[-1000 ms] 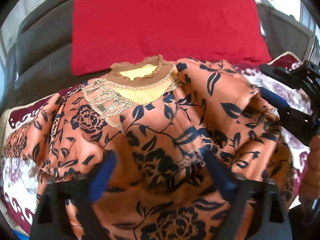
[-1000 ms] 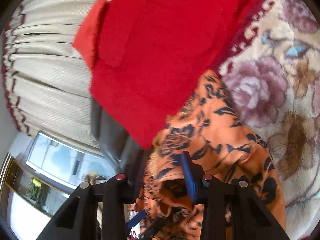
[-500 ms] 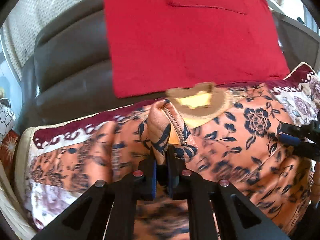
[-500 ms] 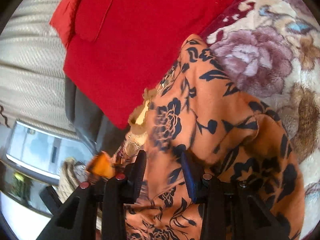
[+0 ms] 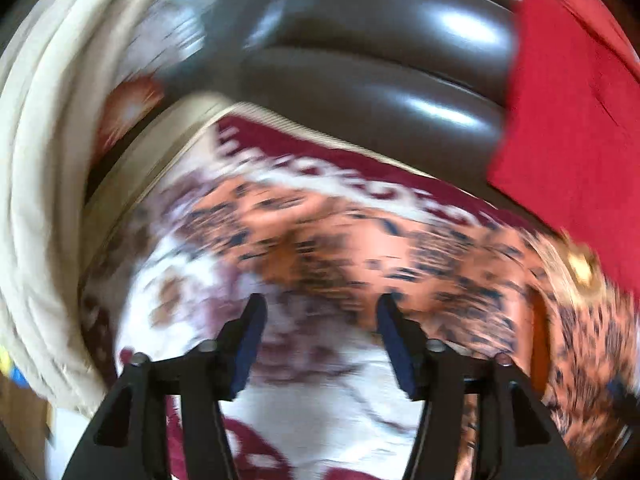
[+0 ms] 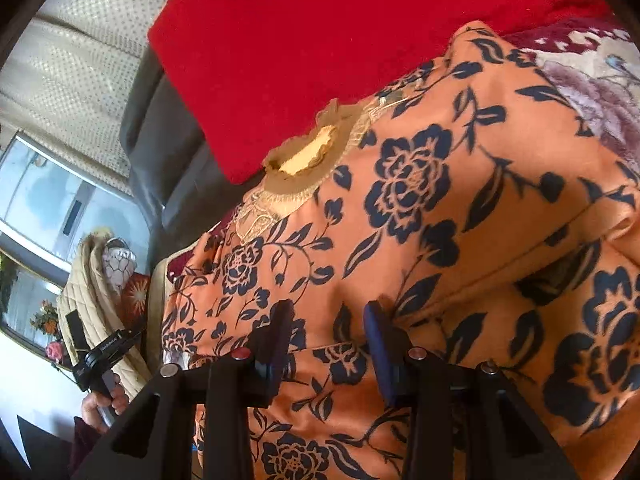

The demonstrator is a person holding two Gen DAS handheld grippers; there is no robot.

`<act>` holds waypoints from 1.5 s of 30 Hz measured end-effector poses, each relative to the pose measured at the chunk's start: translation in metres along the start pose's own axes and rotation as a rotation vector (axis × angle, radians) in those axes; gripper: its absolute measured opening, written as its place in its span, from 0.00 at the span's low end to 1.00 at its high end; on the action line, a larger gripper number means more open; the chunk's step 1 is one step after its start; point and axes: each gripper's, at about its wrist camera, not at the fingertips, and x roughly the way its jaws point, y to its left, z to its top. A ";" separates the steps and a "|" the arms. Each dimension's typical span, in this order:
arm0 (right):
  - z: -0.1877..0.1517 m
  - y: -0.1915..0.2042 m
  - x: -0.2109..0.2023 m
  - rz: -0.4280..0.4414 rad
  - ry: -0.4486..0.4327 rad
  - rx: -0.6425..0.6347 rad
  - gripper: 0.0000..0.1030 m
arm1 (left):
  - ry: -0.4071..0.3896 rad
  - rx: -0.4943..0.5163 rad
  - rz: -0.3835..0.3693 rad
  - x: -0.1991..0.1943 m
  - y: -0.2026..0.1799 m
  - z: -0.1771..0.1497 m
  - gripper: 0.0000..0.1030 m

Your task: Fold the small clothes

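An orange garment with dark blue flowers (image 6: 460, 216) lies spread on a floral blanket (image 6: 600, 76); its tan and yellow collar (image 6: 308, 160) points toward a red cloth (image 6: 320, 32). In the blurred left wrist view the garment (image 5: 360, 248) lies ahead and to the right. My left gripper (image 5: 320, 320) is open and empty above the blanket (image 5: 304, 400), just short of the garment's edge. My right gripper (image 6: 326, 322) is open with its fingers over the garment, holding nothing. The left gripper's body (image 6: 104, 356) shows at the far left of the right wrist view.
A dark leather sofa back (image 5: 380, 80) rises behind the blanket. The red cloth (image 5: 572, 120) drapes over it. A cream quilted cover (image 5: 36, 200) lies at the left. A window (image 6: 48, 200) and cream curtain (image 6: 80, 52) stand beyond the sofa.
My left gripper let go of the fold of garment it pinched, opened, and swung left off the garment. The right gripper stays open over the cloth, which now lies flatter.
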 end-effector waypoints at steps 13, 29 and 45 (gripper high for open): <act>-0.019 0.028 0.034 0.004 0.056 -0.104 0.40 | 0.096 -0.514 -0.194 0.098 0.079 0.019 0.42; -0.007 -0.007 -0.032 0.009 -0.089 -0.001 0.40 | -0.164 -0.071 -0.248 -0.019 -0.034 0.080 0.04; 0.010 -0.069 -0.127 0.049 -0.314 0.202 0.49 | -0.192 0.885 -0.530 -0.182 -0.362 -0.069 0.37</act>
